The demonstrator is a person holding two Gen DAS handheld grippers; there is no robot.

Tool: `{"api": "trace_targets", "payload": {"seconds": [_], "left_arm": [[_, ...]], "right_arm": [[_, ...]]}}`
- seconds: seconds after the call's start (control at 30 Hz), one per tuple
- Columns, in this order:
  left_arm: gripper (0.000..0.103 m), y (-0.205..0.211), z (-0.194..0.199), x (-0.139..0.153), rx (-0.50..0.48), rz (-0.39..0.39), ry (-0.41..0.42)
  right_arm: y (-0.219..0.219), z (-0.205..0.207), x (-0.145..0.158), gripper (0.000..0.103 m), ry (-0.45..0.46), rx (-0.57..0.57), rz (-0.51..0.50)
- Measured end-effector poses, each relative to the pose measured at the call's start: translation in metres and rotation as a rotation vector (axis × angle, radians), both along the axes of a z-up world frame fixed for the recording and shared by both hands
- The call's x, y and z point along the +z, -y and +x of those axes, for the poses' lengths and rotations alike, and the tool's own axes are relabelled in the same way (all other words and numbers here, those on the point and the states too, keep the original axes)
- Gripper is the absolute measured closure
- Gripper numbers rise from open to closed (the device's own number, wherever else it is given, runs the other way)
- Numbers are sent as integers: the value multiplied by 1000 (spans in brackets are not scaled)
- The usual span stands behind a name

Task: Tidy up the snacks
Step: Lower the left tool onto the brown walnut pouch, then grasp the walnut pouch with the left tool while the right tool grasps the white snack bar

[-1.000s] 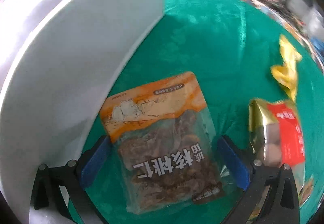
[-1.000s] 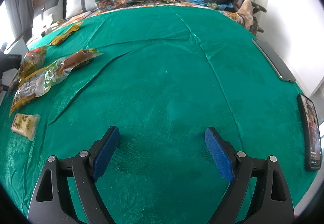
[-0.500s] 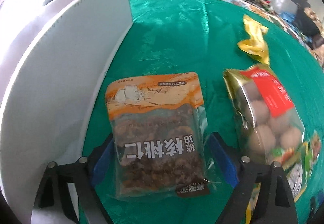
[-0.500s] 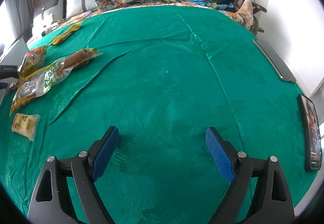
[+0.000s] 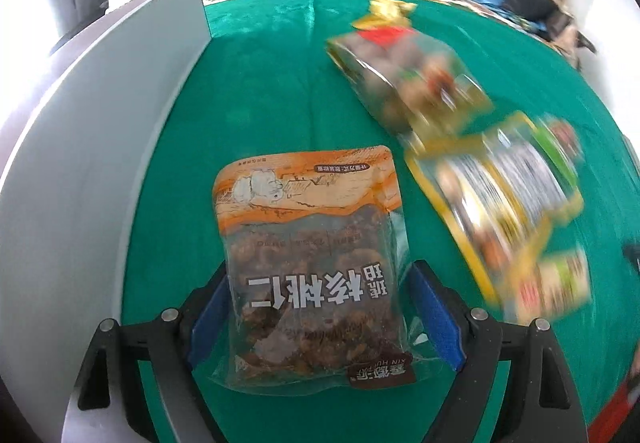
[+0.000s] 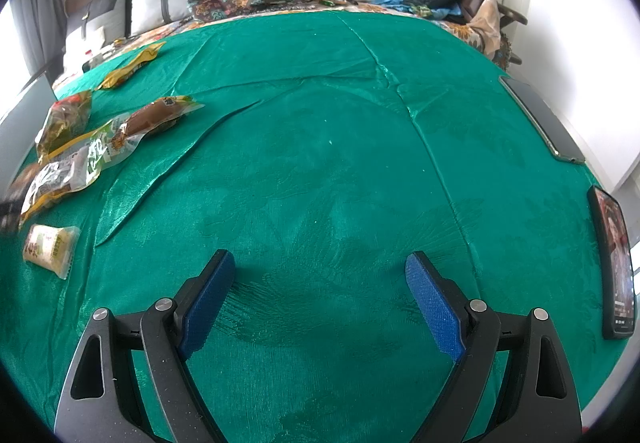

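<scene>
A clear bag of candied walnuts with an orange top [image 5: 312,263] sits between the blue pads of my left gripper [image 5: 316,307]. Both pads press its sides, so the gripper is shut on it, just above the green cloth [image 5: 260,83]. A tall white box wall [image 5: 100,163] stands close on the left. To the right, blurred, lie a bag of meatballs [image 5: 404,75], a yellow-edged packet [image 5: 504,195] and a small packet [image 5: 556,287]. My right gripper [image 6: 320,295] is open over bare green cloth with nothing between its fingers.
In the right wrist view several snack packets lie along the left: a drumstick pack [image 6: 156,117], a small pale packet [image 6: 50,249] and a yellow wrapper [image 6: 132,67]. A phone [image 6: 612,263] and a dark flat device [image 6: 540,119] rest at the right edge. Pillows and clutter line the back.
My left gripper closed onto the walnut bag and carried it along, rolling as it went; the other snacks slid across its view toward the left. The right gripper has not moved.
</scene>
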State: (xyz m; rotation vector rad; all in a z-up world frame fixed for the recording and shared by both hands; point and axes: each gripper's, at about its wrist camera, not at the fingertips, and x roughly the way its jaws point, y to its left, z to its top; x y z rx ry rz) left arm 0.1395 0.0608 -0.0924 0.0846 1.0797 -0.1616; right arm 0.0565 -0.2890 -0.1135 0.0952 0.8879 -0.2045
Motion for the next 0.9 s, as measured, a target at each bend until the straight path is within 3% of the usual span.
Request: {"api": "trace_targets", "payload": {"seconds": [0.13,0.23,0.4,0.9], "left_arm": [[13,-1,-44,-1,-31,-1,25],[11,-6,-56,0,-30,-6,33],[0,-11,-58,-5,-29,-2,40],[0,-16,-70,-8,-38,-20,127]], "right_arm": [[1,0,0,13,0,0,0],[0,0,0,13,0,0,0],[1,0,0,13,0,0,0],[1,0,0,13,1,-1,-1]]}}
